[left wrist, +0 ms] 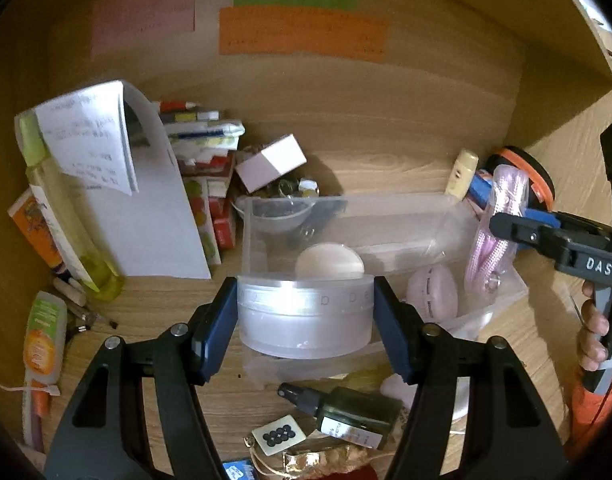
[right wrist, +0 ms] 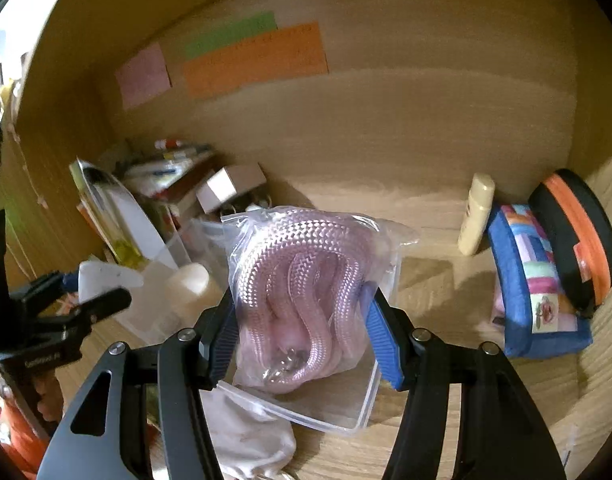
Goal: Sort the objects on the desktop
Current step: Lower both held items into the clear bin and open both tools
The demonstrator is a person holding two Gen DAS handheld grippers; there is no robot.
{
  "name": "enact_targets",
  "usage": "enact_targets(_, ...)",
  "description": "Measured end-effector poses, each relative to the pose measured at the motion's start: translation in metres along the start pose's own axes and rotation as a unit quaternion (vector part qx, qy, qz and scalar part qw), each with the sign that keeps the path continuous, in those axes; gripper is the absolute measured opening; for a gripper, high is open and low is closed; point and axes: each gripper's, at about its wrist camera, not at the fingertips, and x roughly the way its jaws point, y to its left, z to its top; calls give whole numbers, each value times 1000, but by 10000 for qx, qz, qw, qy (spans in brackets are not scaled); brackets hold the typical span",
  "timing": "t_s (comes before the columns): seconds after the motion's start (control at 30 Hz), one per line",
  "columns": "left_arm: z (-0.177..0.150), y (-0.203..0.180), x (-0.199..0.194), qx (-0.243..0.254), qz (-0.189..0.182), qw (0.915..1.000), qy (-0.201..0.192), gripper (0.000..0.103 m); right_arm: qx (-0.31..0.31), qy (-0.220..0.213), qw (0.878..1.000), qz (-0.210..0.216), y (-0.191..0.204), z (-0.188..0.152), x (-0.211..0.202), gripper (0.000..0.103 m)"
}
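My left gripper (left wrist: 306,316) is shut on a frosted round jar (left wrist: 306,320) and holds it at the near wall of a clear plastic bin (left wrist: 386,220). A cream round puff (left wrist: 330,264) and a pink round case (left wrist: 434,292) lie in the bin. My right gripper (right wrist: 301,320) is shut on a clear bag of pink braided cord (right wrist: 301,280) and holds it above the bin's right end (right wrist: 362,412). The bag (left wrist: 502,224) and right gripper (left wrist: 518,228) also show in the left wrist view.
The desk is a wooden nook with coloured sticky notes (left wrist: 301,28) on the back wall. Boxes, papers (left wrist: 145,208) and bottles crowd the left. A cream tube (right wrist: 478,212), blue pouch (right wrist: 534,280) and black-orange case (right wrist: 574,236) stand right. A green spray bottle (left wrist: 350,412) lies near.
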Motion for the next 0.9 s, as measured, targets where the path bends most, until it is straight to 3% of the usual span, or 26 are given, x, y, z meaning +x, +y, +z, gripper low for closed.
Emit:
enact_targets(0.23,-3,-3,11,49,-37,9999,155,65,-279,182,9994,-112,6,-7,9,55)
enact_targets(0.9,-6,-10,44,235,166,9984,495,65,-251,524,9983,89,3,-16,31,56)
